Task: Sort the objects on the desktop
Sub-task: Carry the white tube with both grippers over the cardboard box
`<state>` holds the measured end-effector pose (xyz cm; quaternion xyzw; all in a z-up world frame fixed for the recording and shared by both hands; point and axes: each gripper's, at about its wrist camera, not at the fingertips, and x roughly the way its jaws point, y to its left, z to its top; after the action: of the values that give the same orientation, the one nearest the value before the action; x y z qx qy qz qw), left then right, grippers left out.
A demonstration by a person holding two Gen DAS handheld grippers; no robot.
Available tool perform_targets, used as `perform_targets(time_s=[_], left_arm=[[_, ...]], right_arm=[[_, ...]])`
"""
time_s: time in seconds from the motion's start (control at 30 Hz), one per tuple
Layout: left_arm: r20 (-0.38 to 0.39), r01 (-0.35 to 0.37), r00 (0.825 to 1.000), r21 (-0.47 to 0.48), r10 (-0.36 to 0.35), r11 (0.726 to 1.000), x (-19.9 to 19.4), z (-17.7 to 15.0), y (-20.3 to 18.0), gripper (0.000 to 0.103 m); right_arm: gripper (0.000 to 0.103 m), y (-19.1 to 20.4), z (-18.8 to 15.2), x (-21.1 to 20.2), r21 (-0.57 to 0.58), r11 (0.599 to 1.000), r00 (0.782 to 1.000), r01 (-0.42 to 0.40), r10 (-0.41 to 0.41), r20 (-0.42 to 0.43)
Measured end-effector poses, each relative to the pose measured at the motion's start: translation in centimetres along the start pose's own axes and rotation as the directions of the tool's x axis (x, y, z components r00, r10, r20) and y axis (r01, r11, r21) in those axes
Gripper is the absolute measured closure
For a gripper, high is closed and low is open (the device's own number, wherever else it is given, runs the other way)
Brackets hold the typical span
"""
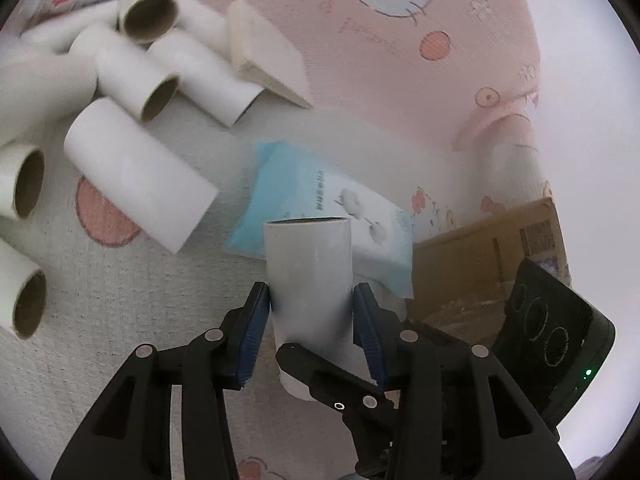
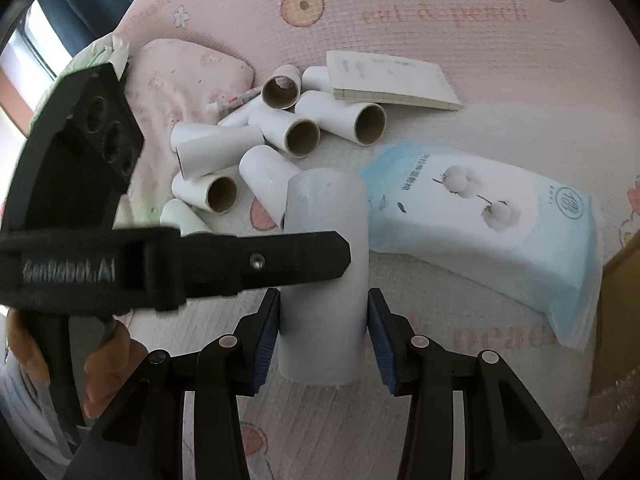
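A white paper tube [image 1: 308, 260] stands upright over the pink cartoon mat [image 1: 400, 40], and both grippers hold it. My left gripper [image 1: 312, 304] has its blue pads pressed on the tube's sides. One black finger of the right gripper [image 1: 320, 372] crosses the tube's lower end. In the right wrist view my right gripper [image 2: 324, 320] is shut on the same tube [image 2: 326, 208], and the left gripper's finger [image 2: 260, 260] crosses in front of it. A pile of several white tubes [image 2: 280, 128] lies behind.
A blue and white tissue pack [image 2: 480, 216] lies right of the held tube. A notebook [image 2: 392, 80] sits beyond the pile, with a pink pillow [image 2: 180, 80] and a pen [image 2: 234, 102] at the left. A cardboard box [image 1: 480, 256] stands at the right edge.
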<state>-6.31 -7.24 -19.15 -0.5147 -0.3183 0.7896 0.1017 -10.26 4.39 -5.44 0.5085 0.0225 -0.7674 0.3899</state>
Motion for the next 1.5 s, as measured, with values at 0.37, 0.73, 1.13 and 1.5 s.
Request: perform_targets(time_s=[0.37,0.73,1.13,1.5], left_arm=[[0.051,0.040,0.998,0.145,-0.048,0.989,-2.6,-1.2,-5.4,0.056],[0.107,0.043,0.992,0.234,-0.070,0.971,-5.2,-2.3,-10.2,0.056],[0.162,0.068,0.975,0.429,-0.151,0.901,-7.0,-1.2,-19.9,0.056],[0.171,0.084,0.965,0.515,-0.198,0.853,-9.0,-0.3,-23.4,0.056]], right_arm=[[0.062,0.8,-0.6,-5.8,0.001,0.996,0.993,0.087,-0.087,0.084],[0.062,1.3,-0.9,-10.6,-0.024,0.989,0.978,0.144,-0.139,0.158],[0.062,0.1,1.6,-19.8,0.101,0.968,0.936,0.231,-0.249,0.248],[0.062,1.2,2.9,-24.2,0.036,0.950,0.898,0.310,-0.305,0.318]])
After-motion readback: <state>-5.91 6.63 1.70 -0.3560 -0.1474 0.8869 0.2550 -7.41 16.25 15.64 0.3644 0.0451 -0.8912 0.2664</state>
